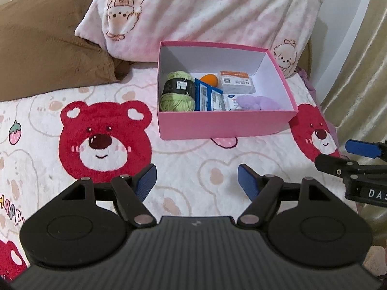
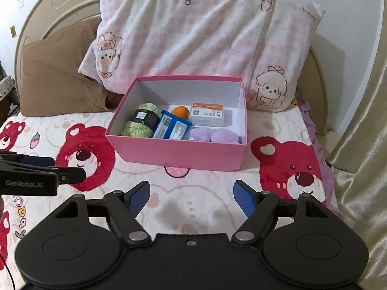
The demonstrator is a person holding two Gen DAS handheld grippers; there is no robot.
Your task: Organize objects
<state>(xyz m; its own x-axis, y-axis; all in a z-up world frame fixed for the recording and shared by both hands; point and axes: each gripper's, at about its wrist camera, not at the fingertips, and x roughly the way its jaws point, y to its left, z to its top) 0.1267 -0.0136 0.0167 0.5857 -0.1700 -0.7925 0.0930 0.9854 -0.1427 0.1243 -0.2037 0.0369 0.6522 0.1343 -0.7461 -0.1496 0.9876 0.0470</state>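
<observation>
A pink box (image 1: 225, 124) (image 2: 179, 153) stands open on the bed. Inside lie a green yarn ball (image 1: 177, 91) (image 2: 141, 119), a blue packet (image 1: 209, 96) (image 2: 173, 126), an orange egg-shaped sponge (image 1: 209, 79) (image 2: 181, 111), a white box with an orange label (image 1: 237, 82) (image 2: 208, 114) and a purple plush item (image 1: 258, 102) (image 2: 215, 135). My left gripper (image 1: 197, 181) is open and empty, in front of the box. My right gripper (image 2: 191, 199) is open and empty, also in front of the box. Each gripper shows at the edge of the other's view.
The bed has a blanket with red bear faces (image 1: 104, 140) (image 2: 292, 169). A pink patterned pillow (image 1: 205, 17) (image 2: 200, 41) and a brown pillow (image 1: 43, 48) (image 2: 60, 77) lean behind the box. A beige curtain (image 2: 362, 169) hangs on the right.
</observation>
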